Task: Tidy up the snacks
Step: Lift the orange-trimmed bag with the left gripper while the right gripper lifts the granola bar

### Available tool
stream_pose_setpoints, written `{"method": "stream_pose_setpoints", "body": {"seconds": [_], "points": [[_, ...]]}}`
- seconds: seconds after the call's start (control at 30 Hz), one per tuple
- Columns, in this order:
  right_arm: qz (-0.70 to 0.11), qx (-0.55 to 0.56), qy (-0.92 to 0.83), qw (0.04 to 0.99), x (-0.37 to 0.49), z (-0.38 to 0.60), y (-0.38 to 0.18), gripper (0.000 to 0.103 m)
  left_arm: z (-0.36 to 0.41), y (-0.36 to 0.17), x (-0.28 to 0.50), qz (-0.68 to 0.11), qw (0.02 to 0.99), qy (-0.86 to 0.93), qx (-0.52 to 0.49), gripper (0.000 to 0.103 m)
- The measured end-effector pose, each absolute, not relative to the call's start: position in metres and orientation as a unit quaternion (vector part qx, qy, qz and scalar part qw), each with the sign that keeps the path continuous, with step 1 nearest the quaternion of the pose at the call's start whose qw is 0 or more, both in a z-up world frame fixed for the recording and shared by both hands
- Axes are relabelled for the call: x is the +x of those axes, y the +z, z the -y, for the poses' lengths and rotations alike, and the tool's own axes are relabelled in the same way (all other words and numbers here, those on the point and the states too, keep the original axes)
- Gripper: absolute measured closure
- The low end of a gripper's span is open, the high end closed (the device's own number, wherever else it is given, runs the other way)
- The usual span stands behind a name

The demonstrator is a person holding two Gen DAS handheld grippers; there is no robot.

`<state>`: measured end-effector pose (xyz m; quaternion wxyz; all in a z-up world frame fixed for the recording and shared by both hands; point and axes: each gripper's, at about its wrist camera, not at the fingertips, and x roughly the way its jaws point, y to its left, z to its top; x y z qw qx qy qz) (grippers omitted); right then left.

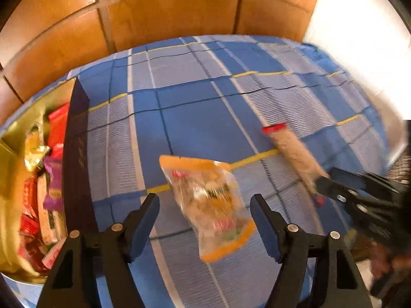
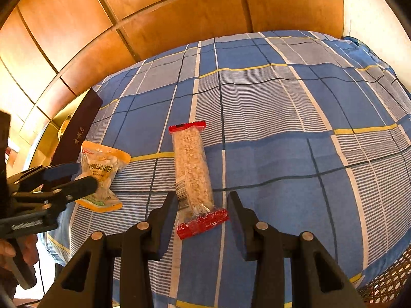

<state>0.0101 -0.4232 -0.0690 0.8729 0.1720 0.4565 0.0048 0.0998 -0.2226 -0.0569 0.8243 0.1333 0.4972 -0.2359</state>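
An orange-edged clear snack pouch (image 1: pixel 210 205) lies on the blue plaid cloth (image 1: pixel 195 118). My left gripper (image 1: pixel 205 205) is open, its jaws on either side of the pouch, just above it. A long rice-crisp bar with red ends (image 2: pixel 192 177) lies on the cloth to the right. My right gripper (image 2: pixel 203 205) is open, its jaws astride the bar's near red end. The pouch also shows in the right wrist view (image 2: pixel 102 174), with the left gripper (image 2: pixel 74 177) over it. The right gripper shows in the left wrist view (image 1: pixel 323 179) at the bar (image 1: pixel 295 154).
A gold-lined box with a dark wall (image 1: pixel 77 154) stands at the left, holding several red, purple and gold snack packets (image 1: pixel 43 190). Wooden panels (image 1: pixel 167 18) rise behind the cloth. A woven cane surface (image 2: pixel 390 282) shows at the lower right.
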Motion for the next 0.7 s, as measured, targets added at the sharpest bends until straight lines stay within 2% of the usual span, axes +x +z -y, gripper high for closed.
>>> {"method": "stream_pose_setpoints", "body": {"seconds": [0.07, 0.1, 0.13, 0.23, 0.47, 0.7], "points": [[-0.455, 0.175, 0.006, 0.873, 0.009, 0.425, -0.07, 0.063, 0.232, -0.066, 0.104, -0.506, 0.818, -0.236, 0.138, 0.03], [-0.453, 0.177, 0.007, 0.874, 0.008, 0.425, -0.07, 0.063, 0.233, -0.069, 0.103, -0.507, 0.816, -0.239, 0.14, 0.036], [-0.452, 0.178, 0.008, 0.874, 0.008, 0.426, -0.071, 0.063, 0.234, -0.072, 0.102, -0.505, 0.817, -0.238, 0.146, 0.048], [-0.45, 0.179, 0.011, 0.875, 0.007, 0.427, -0.072, 0.063, 0.233, -0.075, 0.089, -0.484, 0.821, -0.256, 0.163, 0.053], [-0.45, 0.175, 0.014, 0.876, 0.008, 0.424, -0.071, 0.063, 0.211, -0.074, 0.033, -0.418, 0.827, -0.317, 0.203, 0.054], [-0.468, 0.139, 0.016, 0.872, 0.025, 0.41, -0.068, 0.063, 0.188, -0.085, 0.033, -0.427, 0.834, -0.32, 0.14, 0.053]]}}
